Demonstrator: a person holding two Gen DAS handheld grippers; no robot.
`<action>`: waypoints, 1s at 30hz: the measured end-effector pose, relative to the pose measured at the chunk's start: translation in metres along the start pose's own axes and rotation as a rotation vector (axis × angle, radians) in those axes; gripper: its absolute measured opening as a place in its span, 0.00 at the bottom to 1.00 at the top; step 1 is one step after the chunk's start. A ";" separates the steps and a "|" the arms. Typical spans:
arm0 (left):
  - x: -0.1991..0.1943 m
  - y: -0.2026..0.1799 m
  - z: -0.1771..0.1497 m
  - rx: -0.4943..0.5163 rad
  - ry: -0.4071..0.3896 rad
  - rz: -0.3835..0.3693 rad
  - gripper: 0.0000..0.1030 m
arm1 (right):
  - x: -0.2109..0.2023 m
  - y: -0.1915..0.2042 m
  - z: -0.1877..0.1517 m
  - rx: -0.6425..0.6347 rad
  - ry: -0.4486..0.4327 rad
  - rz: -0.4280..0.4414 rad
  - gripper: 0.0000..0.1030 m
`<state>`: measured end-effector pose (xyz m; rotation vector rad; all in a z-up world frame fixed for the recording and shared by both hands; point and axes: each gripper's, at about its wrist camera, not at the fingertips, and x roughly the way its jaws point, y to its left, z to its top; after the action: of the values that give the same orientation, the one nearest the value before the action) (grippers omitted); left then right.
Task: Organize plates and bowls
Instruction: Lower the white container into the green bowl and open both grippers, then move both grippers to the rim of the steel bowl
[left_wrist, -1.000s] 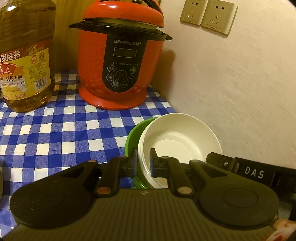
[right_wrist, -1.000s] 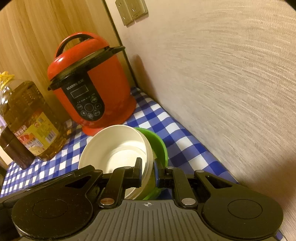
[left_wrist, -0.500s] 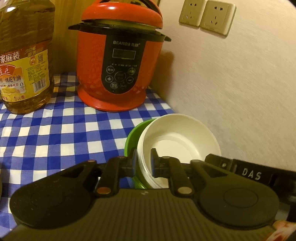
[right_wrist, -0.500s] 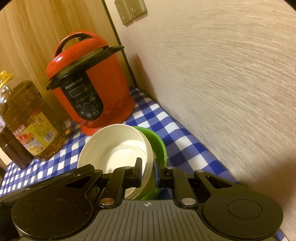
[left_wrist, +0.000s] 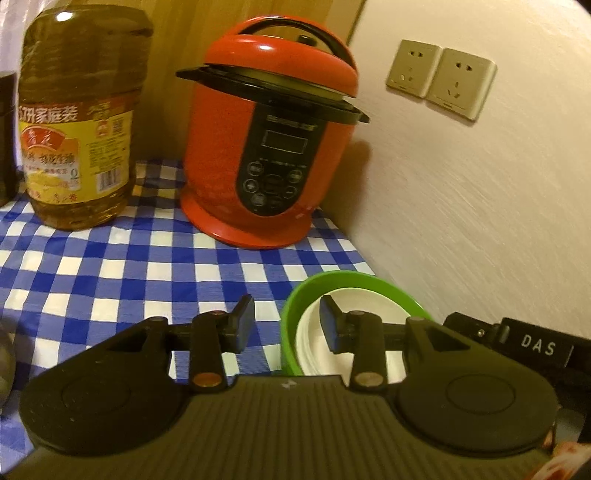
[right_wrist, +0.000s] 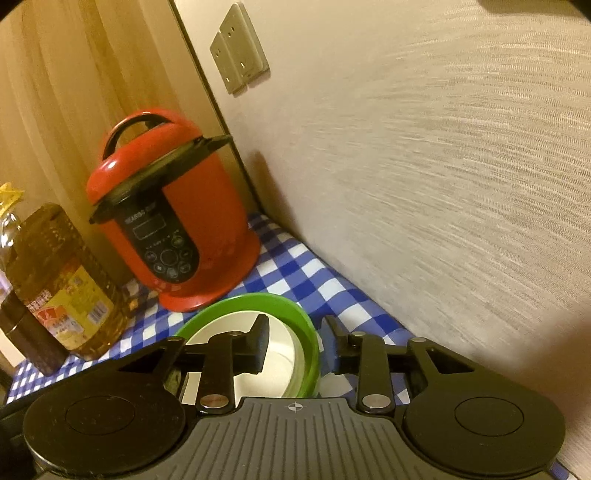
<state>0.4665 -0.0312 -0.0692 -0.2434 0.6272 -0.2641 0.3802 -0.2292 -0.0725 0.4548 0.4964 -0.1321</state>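
Left wrist view first: the left gripper (left_wrist: 287, 320) has its fingers (left_wrist: 243, 322) parted, having just been opening, and they straddle the near left rim of the green bowl (left_wrist: 291, 314) without pressing on it. One finger stands outside the rim, over the cloth; the other hangs over the white bowl (left_wrist: 365, 306) nested inside the green one. From the right wrist view the right gripper (right_wrist: 297, 338) does the same on the opposite side: its fingers (right_wrist: 260, 338) have just been spreading, one over the white bowl (right_wrist: 280, 343), the other outside the green bowl (right_wrist: 308, 332), with the rim between them and free of both pads.

Both nested bowls sit on the table (left_wrist: 110, 280), near its right edge, close to the wall (left_wrist: 480, 206). A blue and white checked cloth covers the table. Farther back stands a red pressure cooker (left_wrist: 273, 147) with a black control panel, and to its left a large bottle of cooking oil (left_wrist: 79, 122). Two wall sockets (left_wrist: 439, 77) are mounted above (side by side). Behind the cooker a wood-grain panel (right_wrist: 92, 74) meets the textured wall at a corner.

Each gripper's own body hides the near part of the bowls. A dark container (left_wrist: 7, 136) is cut off at the left edge. Lettering on the cooker is too blurred to read.
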 end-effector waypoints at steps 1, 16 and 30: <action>-0.001 0.001 0.000 -0.004 -0.001 0.001 0.33 | 0.000 0.001 0.000 0.001 -0.001 0.003 0.31; -0.034 0.028 0.001 -0.062 -0.020 0.056 0.33 | -0.021 0.024 -0.007 -0.034 -0.070 0.060 0.32; -0.108 0.069 -0.017 -0.079 -0.085 0.227 0.33 | -0.038 0.084 -0.041 -0.135 -0.028 0.221 0.32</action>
<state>0.3836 0.0650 -0.0442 -0.2555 0.5758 -0.0105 0.3491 -0.1352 -0.0532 0.3726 0.4215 0.1075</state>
